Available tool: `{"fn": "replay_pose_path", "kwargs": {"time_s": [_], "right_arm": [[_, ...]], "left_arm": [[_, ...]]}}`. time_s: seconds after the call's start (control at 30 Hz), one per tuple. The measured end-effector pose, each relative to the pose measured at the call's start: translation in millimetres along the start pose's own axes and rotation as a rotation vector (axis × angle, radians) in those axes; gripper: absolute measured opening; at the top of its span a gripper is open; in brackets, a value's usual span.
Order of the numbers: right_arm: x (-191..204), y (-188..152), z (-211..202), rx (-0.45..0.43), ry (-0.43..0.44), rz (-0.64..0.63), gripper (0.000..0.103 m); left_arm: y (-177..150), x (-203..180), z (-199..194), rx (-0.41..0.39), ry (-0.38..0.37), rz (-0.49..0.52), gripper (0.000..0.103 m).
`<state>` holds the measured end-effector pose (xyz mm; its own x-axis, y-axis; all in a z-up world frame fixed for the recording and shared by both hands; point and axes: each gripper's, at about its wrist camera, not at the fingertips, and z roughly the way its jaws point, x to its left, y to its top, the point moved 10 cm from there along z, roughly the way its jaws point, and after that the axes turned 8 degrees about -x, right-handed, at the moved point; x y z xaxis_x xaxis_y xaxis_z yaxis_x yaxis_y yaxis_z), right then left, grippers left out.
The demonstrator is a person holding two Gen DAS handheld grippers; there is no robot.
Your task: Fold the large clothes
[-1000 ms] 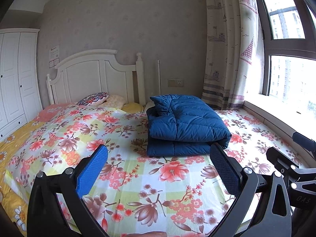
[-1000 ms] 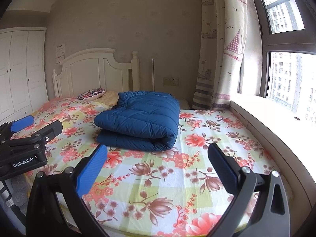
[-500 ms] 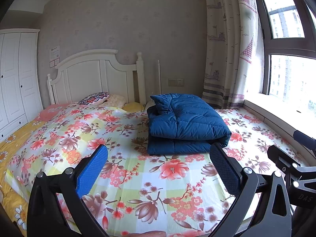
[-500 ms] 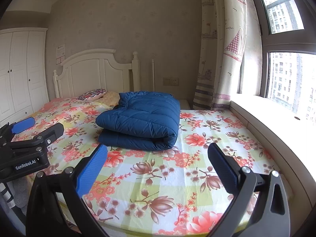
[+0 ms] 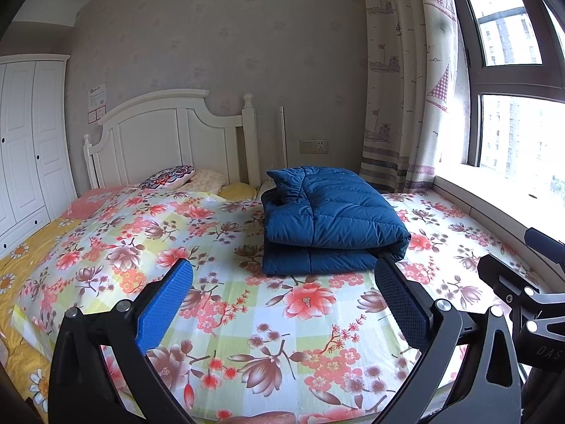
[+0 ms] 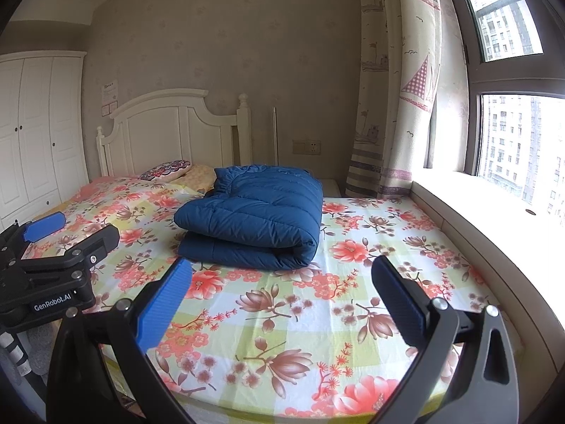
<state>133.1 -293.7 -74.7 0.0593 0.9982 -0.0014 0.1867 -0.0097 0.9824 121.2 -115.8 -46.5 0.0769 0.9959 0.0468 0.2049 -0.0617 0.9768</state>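
Blue and quilted, the coat (image 5: 328, 219) lies folded into a thick rectangular bundle on the bed (image 5: 226, 282), toward the headboard (image 5: 169, 134) end and nearer the window-side edge than the wardrobe side. Its long axis runs from foot to head of the bed; the rounded fold faces the window (image 6: 512, 141) side, and the layered open edges face the foot and the wardrobe (image 5: 24, 148) side (two layers show plainly there). A crumpled end, perhaps collar or cuff, sits at the headboard end on top.

Left tongs (image 5: 282, 304) hang over the foot edge of the bed with jaws wide apart, nothing between them, well short of the coat. Right tongs (image 6: 280, 300) are likewise spread wide and empty, over the foot edge, with the coat ahead and slightly to the left.

Pillows (image 6: 166, 170) lie against the headboard, apart from the coat. A curtain (image 6: 395, 81) hangs beside the window.
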Motion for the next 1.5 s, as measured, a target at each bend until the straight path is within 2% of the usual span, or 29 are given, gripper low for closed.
{"fn": "replay_pose_path", "kwargs": {"time_s": [0.8,1.5], "right_arm": [[4.0,6.6,-11.1,0.011,0.011,-0.013,0.101],[-0.5,18.5,-0.9,0.011,0.030,-0.047,0.101]], "left_arm": [[0.9,0.8,-2.6,0.001,0.000,0.004,0.099],[3.2,6.7,-6.0,0.002,-0.018,0.024,0.099]]}}
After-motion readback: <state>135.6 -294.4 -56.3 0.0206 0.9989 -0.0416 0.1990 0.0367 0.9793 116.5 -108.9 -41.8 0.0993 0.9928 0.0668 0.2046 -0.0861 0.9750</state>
